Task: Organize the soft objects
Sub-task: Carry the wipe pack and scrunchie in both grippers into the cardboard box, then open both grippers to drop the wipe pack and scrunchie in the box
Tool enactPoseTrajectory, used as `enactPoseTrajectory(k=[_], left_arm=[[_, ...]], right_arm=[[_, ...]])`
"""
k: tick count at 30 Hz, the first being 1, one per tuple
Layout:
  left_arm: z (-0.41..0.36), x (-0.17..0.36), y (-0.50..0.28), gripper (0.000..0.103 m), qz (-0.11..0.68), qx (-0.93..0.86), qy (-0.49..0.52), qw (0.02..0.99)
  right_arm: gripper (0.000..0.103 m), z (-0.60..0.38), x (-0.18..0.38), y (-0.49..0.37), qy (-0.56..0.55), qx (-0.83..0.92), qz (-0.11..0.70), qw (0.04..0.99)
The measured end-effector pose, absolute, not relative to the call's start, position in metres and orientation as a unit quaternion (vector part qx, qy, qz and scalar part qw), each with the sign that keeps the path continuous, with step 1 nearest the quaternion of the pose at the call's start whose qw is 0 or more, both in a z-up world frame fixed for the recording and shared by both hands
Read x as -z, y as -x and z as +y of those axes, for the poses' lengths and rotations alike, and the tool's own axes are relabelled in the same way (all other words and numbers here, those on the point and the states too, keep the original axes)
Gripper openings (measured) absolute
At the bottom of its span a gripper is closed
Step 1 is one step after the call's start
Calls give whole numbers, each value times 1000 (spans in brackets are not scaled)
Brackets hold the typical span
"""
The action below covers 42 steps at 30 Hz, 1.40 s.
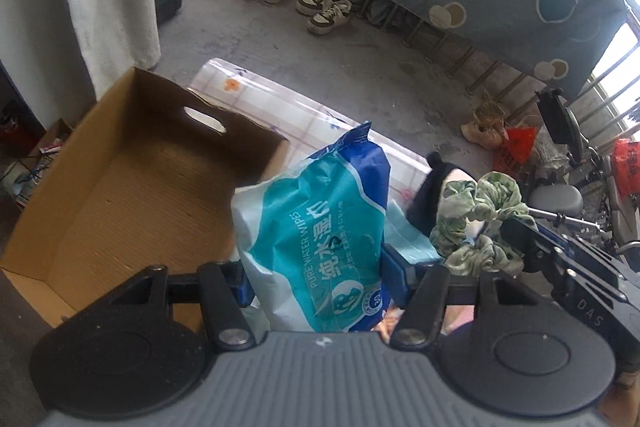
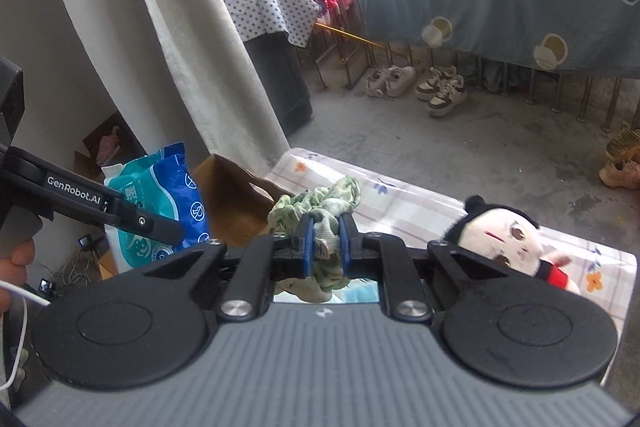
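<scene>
The wipes pack [image 1: 316,243], judged light, pliant and slippery-filmed, is held clamped mid-body by the left gripper [image 1: 316,277] beside the cardboard box [image 1: 120,183], while the soft scrunchie [image 2: 326,227] is pinched by its bunched fabric in the right gripper [image 2: 326,241].

A: Count, soft items?
B: One blue-and-teal plastic pack of wet wipes [image 1: 320,227], one green patterned fabric scrunchie [image 2: 320,207], one black-haired plush doll [image 2: 508,239].
A: Containers?
B: One open brown cardboard box [image 1: 132,187].
A: Floor?
B: Two pairs of sneakers [image 2: 416,87] by the railing.
</scene>
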<state>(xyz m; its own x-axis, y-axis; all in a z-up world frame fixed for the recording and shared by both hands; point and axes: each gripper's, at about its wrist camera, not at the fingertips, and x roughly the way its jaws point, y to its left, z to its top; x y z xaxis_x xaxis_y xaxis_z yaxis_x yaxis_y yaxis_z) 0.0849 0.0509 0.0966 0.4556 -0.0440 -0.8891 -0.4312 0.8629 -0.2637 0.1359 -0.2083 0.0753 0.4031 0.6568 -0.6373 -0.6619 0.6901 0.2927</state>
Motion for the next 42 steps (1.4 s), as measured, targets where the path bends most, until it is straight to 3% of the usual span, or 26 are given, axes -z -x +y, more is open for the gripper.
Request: enactPoseTrajectory(k=[8, 19, 33, 36, 42], left_arm=[[171, -72, -95, 61, 537, -113, 191, 814], [254, 42, -146, 61, 624, -36, 46, 779], [265, 118, -195, 62, 623, 4, -36, 781], [263, 121, -197, 78, 603, -10, -71, 794], [268, 112, -194, 79, 599, -13, -61, 798]], right_arm=[[12, -40, -67, -126, -16, -401, 392, 828], [12, 140, 46, -133, 33, -342, 461, 818], [13, 197, 137, -175, 47, -289, 522, 801], [14, 198, 151, -181, 45, -277, 529, 801], [15, 193, 174, -187, 31, -250, 558, 790]])
